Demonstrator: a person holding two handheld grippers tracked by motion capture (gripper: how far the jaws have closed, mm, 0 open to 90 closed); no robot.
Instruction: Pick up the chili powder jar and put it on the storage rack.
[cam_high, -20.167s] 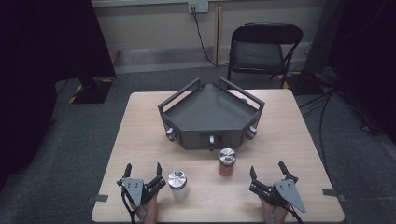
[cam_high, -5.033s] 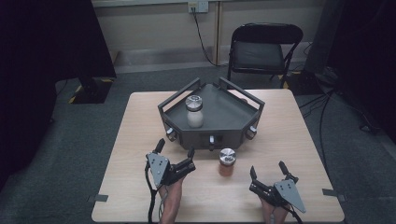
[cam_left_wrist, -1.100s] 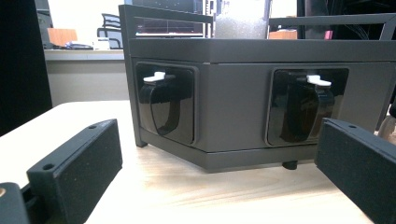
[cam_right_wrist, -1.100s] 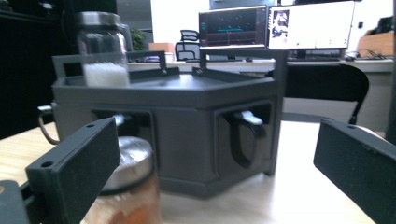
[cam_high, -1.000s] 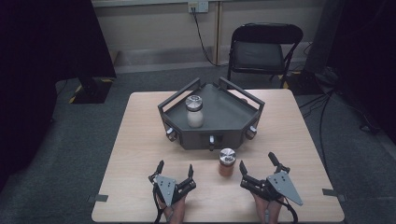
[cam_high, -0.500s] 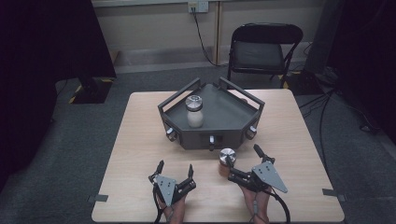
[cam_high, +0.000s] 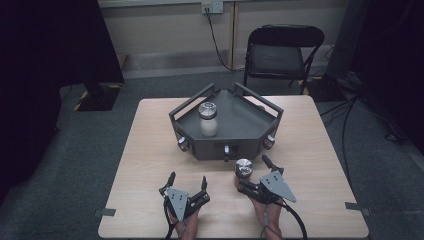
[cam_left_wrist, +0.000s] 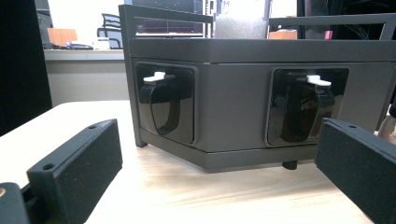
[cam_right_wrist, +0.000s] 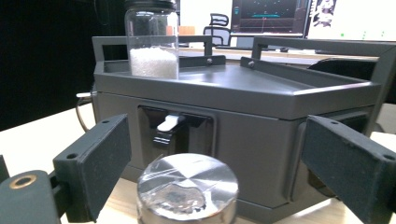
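Up close, the right gripper (cam_high: 253, 176) has its jaws spread wide on either side of a small jar with a shiny metal lid (cam_right_wrist: 187, 188), neither pad touching it; the jar stands on the wooden table (cam_high: 150, 150) just before the front wall of a dark grey tray (cam_right_wrist: 243, 88) (its body is cut off by the bottom edge of the right gripper view); the left gripper (cam_high: 188, 180) rests to its left with jaws equally wide and nothing between them, facing the tray's front (cam_left_wrist: 233, 107). On the tray's deck stands a second glass jar (cam_high: 208, 119), part-filled with white grains; in the left gripper view only its lower part shows. Beyond the table stands a black folding chair (cam_high: 280, 52).
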